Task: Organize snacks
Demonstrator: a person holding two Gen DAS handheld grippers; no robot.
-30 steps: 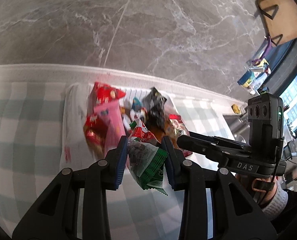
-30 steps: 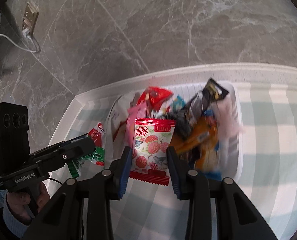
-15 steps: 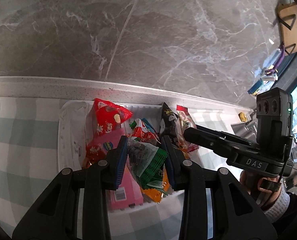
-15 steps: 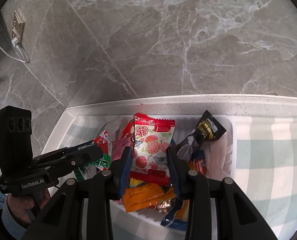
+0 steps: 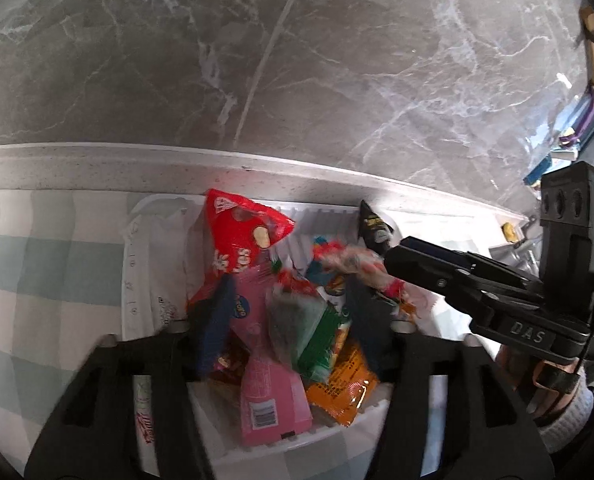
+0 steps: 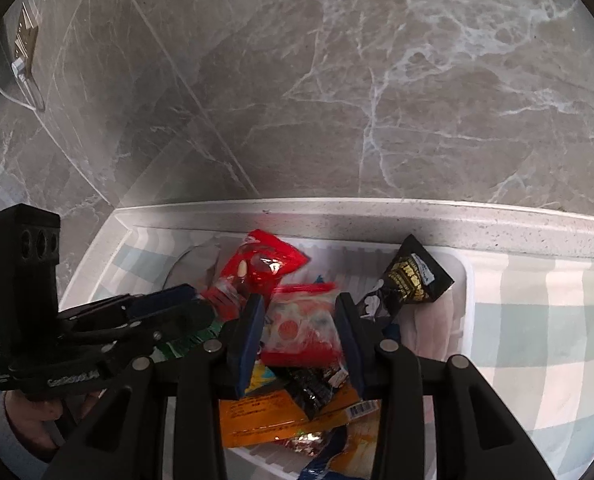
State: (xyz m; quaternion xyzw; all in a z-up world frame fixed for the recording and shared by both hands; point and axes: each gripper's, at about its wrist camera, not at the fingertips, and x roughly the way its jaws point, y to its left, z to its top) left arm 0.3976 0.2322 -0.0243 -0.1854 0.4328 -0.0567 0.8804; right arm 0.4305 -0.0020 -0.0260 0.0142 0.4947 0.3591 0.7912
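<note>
Snack-stuffed white plastic bin (image 5: 165,240): left gripper (image 5: 293,332) jaws opening around a blurry green foil packet (image 5: 309,332); right gripper (image 6: 297,336) widening around a red-and-white sweets packet (image 6: 301,328).

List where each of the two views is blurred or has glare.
Left wrist view: the left gripper, jaws opening, and the green packet between them are motion-smeared. Right wrist view: the red-and-white packet between the opening jaws is blurred; glare spots the red bag.
</note>
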